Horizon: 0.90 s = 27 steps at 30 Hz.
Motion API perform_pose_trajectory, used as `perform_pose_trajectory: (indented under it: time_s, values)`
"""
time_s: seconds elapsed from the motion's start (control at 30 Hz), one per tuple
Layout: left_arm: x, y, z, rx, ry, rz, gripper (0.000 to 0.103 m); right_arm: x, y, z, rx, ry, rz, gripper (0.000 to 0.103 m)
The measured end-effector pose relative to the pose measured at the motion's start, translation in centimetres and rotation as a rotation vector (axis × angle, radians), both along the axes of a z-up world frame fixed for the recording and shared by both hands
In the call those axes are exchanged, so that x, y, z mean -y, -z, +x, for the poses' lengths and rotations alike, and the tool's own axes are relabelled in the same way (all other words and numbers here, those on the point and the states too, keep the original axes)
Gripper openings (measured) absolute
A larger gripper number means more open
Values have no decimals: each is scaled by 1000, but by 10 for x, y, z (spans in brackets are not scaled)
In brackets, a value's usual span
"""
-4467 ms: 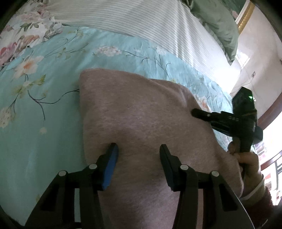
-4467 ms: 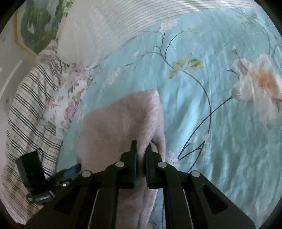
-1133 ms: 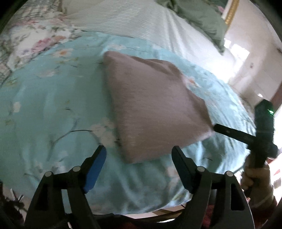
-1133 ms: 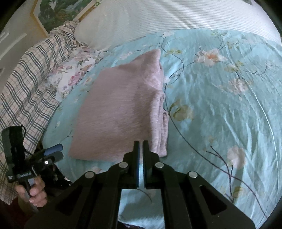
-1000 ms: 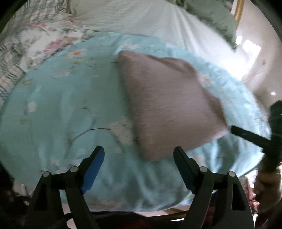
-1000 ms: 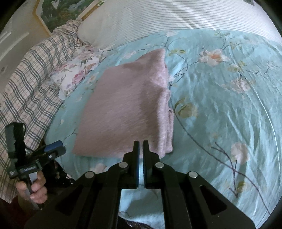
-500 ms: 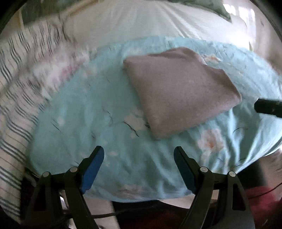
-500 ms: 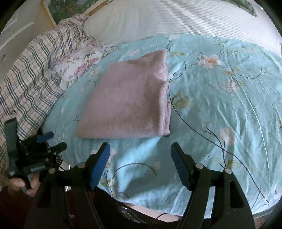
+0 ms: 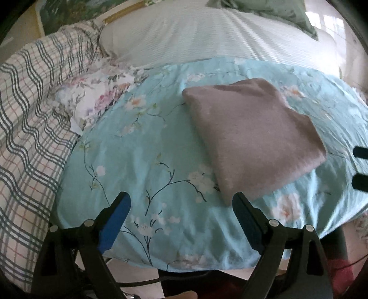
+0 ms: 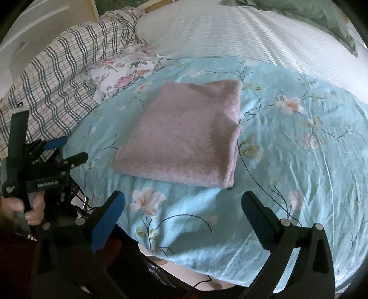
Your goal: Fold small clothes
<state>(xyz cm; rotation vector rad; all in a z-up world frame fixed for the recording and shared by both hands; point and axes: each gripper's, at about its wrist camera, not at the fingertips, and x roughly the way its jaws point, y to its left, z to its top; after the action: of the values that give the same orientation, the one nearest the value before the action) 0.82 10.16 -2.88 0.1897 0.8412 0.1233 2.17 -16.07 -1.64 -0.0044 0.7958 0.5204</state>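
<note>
A folded pink garment (image 9: 250, 142) lies flat on the light blue floral sheet (image 9: 142, 165); it also shows in the right wrist view (image 10: 186, 135). My left gripper (image 9: 181, 202) is open and empty, held back over the near edge of the bed, left of the garment's near corner. My right gripper (image 10: 184, 200) is open and empty, just short of the garment's near edge. The left gripper also shows in the right wrist view (image 10: 69, 149), open, at the far left. The right gripper's fingertips (image 9: 360, 153) show at the right edge of the left wrist view.
A plaid blanket (image 9: 27, 119) and a floral cloth (image 9: 92, 96) lie at the left. A white striped cover (image 9: 207, 34) and a green pillow (image 9: 276, 11) lie at the back. The bed's near edge (image 10: 207, 271) drops off below the grippers.
The right gripper let go of the garment's edge and opened. Both grippers drew back from the garment toward the near edge of the bed. The garment now lies flat.
</note>
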Motion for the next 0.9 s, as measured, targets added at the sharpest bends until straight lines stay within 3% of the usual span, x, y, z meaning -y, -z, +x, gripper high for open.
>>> perform_pose_trajectory:
  time_s: [0.27, 0.9]
  values:
    - [-3, 14, 21, -67, -10, -26, 91, -18, 14, 23, -42, -32, -2, 102]
    - [4, 6, 45, -54, -9, -10, 91, -20, 6, 65, -66, -39, -28, 102]
